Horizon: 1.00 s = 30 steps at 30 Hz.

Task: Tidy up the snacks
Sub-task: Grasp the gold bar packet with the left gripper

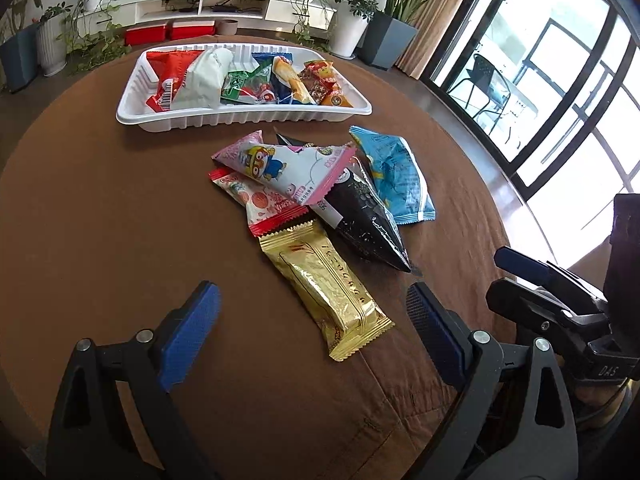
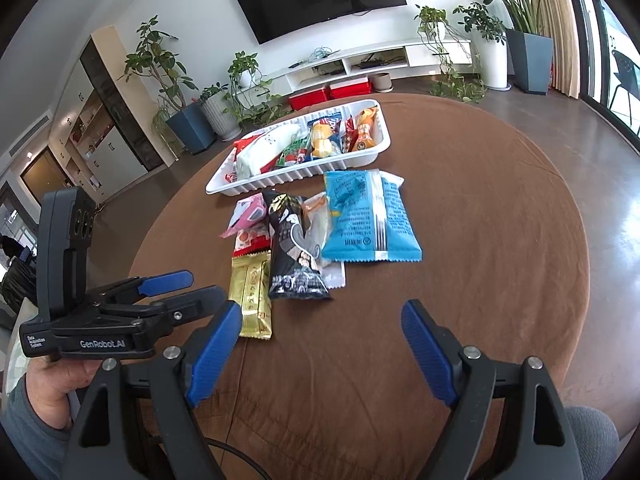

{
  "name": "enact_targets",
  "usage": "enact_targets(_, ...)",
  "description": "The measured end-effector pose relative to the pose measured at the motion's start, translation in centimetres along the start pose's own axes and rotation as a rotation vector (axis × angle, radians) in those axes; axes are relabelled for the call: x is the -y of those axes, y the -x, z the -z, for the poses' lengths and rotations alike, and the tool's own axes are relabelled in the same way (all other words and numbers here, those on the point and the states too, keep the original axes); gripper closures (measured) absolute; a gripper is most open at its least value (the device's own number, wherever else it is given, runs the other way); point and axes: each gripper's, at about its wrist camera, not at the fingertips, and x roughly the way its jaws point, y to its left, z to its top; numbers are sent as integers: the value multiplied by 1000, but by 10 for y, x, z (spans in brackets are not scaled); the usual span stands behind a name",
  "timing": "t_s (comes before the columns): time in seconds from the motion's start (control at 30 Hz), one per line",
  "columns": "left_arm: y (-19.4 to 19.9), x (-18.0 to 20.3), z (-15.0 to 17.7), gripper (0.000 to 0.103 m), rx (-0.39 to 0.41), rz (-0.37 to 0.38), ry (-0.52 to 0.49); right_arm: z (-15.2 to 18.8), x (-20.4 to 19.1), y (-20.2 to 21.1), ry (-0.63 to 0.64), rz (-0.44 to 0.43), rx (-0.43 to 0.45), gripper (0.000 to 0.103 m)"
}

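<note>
Left wrist view: the left gripper (image 1: 312,332) is held wide open and empty, the gold wafer packet (image 1: 324,294) lying between its blue pads. At 12 o'clock beyond it, a black packet (image 1: 362,220), a pink cartoon packet (image 1: 280,166), a red-edged packet (image 1: 256,204) and a blue packet (image 1: 396,176) are piled loose on the brown tablecloth (image 1: 100,220). Farthest, the white tray (image 1: 244,114) is already well filled. The right gripper (image 2: 320,344) is likewise spread and empty. Because the packets overlap, a neighbour may be dragged along; glossy foil may slip.
</note>
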Motion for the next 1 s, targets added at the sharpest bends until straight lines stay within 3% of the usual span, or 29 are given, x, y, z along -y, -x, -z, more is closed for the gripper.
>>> enact_targets(0.43,-22,0,-3,9,-47,-76,7,16,0,4,-2,4,-8,19)
enact_targets(0.73,-49,11,-17,11,-73,-164,-64,16,-1,9,7,14,7,19)
enact_targets(0.83,-49,13,-15,21,-67,-189,-108,14,-1,12,11,21,18,19)
enact_targets(1.0,-47,6,-18,48,-67,-199,-132,8,-2,11,23,26,22,19)
